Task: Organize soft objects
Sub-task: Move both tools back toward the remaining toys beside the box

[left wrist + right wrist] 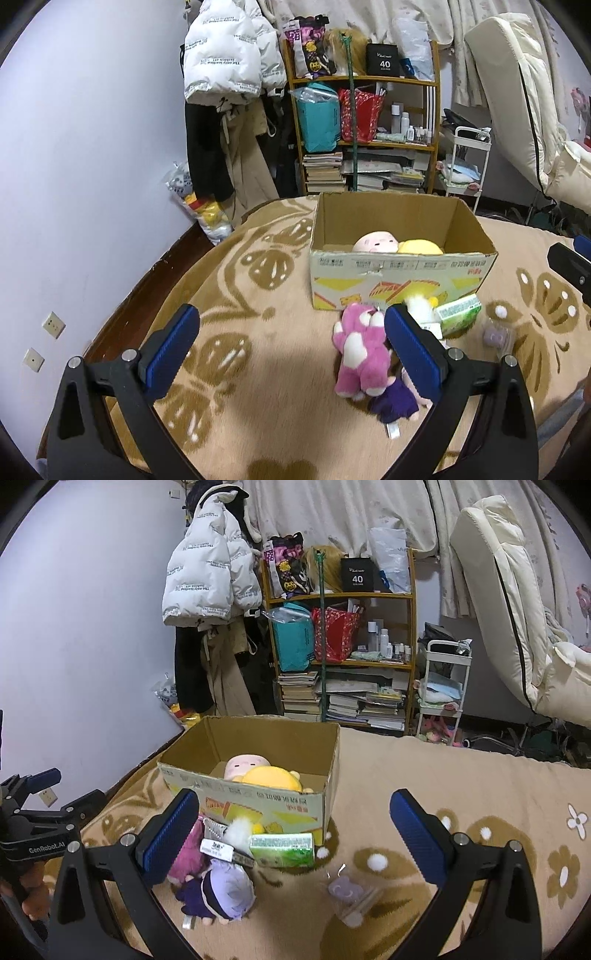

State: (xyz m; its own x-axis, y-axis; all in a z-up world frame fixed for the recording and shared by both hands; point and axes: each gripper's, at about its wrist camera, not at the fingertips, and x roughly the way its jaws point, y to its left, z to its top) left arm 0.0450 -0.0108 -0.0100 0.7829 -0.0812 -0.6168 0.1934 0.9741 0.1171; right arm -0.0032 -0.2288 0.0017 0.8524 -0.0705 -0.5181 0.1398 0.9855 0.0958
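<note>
Pink plush (360,354): lies on the patterned blanket (258,369) in front of the cardboard box (402,280), touching a purple-haired doll (225,890).
Box contents: a pink-faced doll (375,242) and a yellow plush (421,247).
Nearby: green carton (282,849), small wrapped purple toy (347,890).
Left gripper (291,354): spread wide, empty, above the blanket.
Right gripper (295,834): spread wide, empty.

Cardboard box (402,273): matt brown corrugated paper, printed front. Blanket (236,369): fuzzy cloth, tan pattern. Pink plush (360,356): soft pile fabric. Green carton (282,849): glossy paper. Left gripper (291,354): matt black plastic, ribbed blue pads.
</note>
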